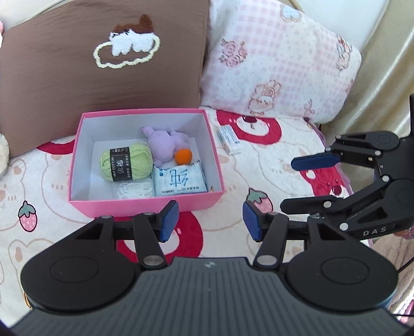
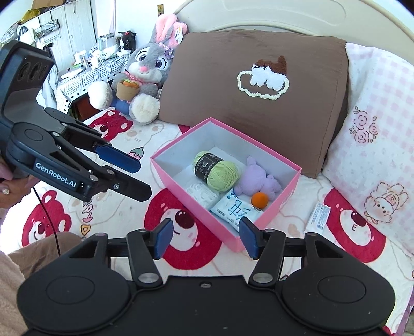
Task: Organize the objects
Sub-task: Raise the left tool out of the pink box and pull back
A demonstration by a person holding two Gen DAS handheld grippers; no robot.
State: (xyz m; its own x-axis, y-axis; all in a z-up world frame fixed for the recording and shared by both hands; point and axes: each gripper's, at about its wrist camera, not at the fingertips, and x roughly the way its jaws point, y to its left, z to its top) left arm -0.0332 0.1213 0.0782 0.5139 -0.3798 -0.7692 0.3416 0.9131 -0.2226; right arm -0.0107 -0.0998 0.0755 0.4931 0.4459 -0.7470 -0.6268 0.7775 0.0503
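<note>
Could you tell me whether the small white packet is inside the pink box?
No, the white packet lies on the bedspread outside the pink box, to its right.

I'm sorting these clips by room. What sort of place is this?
Most likely a bedroom, with the work done on a bed. A brown pillow and a pink checked pillow lean against a curved headboard, a plush rabbit sits beside them, and the pink box rests on a bear-print blanket.
</note>
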